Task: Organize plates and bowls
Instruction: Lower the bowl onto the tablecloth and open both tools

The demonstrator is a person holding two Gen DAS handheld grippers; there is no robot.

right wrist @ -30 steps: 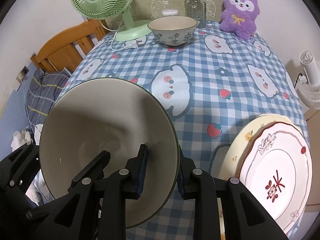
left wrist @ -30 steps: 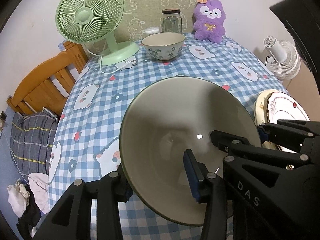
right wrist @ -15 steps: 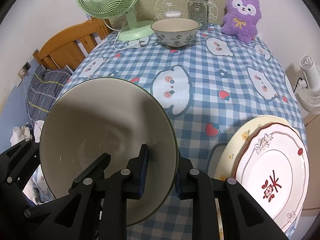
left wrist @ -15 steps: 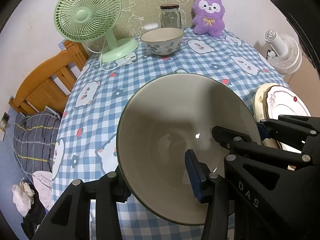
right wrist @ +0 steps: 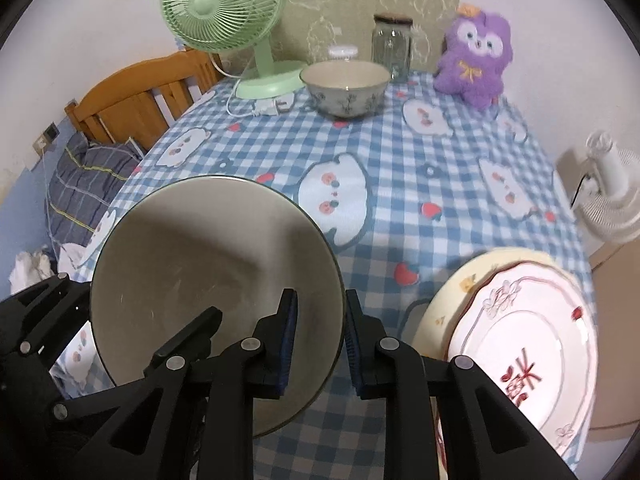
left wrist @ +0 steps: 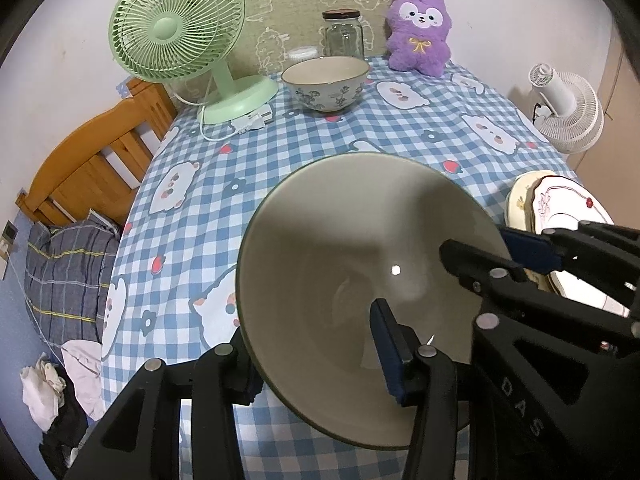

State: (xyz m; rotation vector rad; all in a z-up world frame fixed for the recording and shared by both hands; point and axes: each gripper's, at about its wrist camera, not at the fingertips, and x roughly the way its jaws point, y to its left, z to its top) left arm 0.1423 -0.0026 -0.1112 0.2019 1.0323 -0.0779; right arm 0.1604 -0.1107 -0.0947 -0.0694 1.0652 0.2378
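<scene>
A large grey-green bowl (left wrist: 340,240) (right wrist: 200,248) hangs tilted over the near part of the checked table. My left gripper (left wrist: 316,344) is shut on its near rim, one blue pad inside and the other finger under the outer wall. My right gripper (right wrist: 320,320) straddles the bowl's right rim. Its jaws are closing; the outer pad sits at the rim and the inner pad still stands off the wall. A patterned bowl (left wrist: 325,84) (right wrist: 345,88) stands at the back. A stack of two plates (left wrist: 560,208) (right wrist: 520,320) lies at the right edge.
At the back stand a green fan (left wrist: 176,24), a glass jar (left wrist: 343,34) and a purple plush toy (left wrist: 418,32). The fan's cable and plug (left wrist: 252,118) lie on the cloth. A wooden bed frame (left wrist: 92,168) is left of the table, a white fan (left wrist: 568,108) right.
The right gripper's pads have drawn closer together around the bowl's rim. The left grip and the bowl have stayed as they were.
</scene>
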